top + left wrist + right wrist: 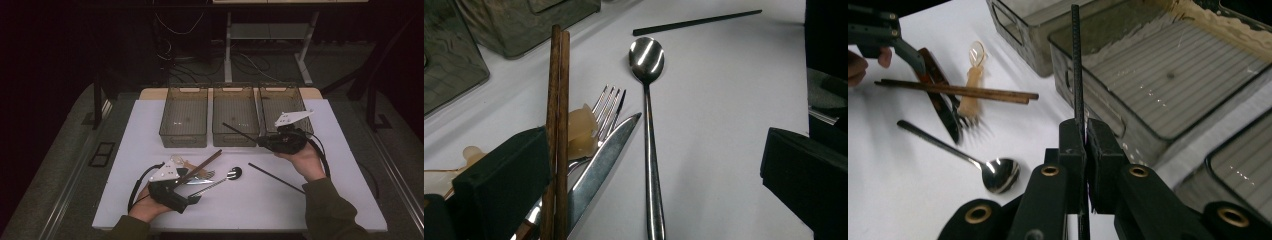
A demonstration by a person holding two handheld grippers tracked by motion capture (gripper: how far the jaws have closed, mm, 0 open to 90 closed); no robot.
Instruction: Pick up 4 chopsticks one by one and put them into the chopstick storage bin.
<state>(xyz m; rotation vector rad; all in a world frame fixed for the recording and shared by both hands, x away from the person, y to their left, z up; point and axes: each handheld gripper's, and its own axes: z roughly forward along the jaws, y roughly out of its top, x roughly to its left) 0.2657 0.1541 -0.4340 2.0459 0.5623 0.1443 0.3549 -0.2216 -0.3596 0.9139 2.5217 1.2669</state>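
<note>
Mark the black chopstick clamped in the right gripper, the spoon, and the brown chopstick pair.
black chopstick [1076, 65], right gripper view, on its shaft above the jaws.
spoon [646, 57], left gripper view, on its bowl.
brown chopstick pair [558, 100], left gripper view, mid-shaft beside the left jaw.

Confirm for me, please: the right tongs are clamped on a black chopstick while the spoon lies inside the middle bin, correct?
Not quite. The right tongs do clamp the black chopstick, but the spoon lies on the white table in front of the bins, as the high view shows.
</note>
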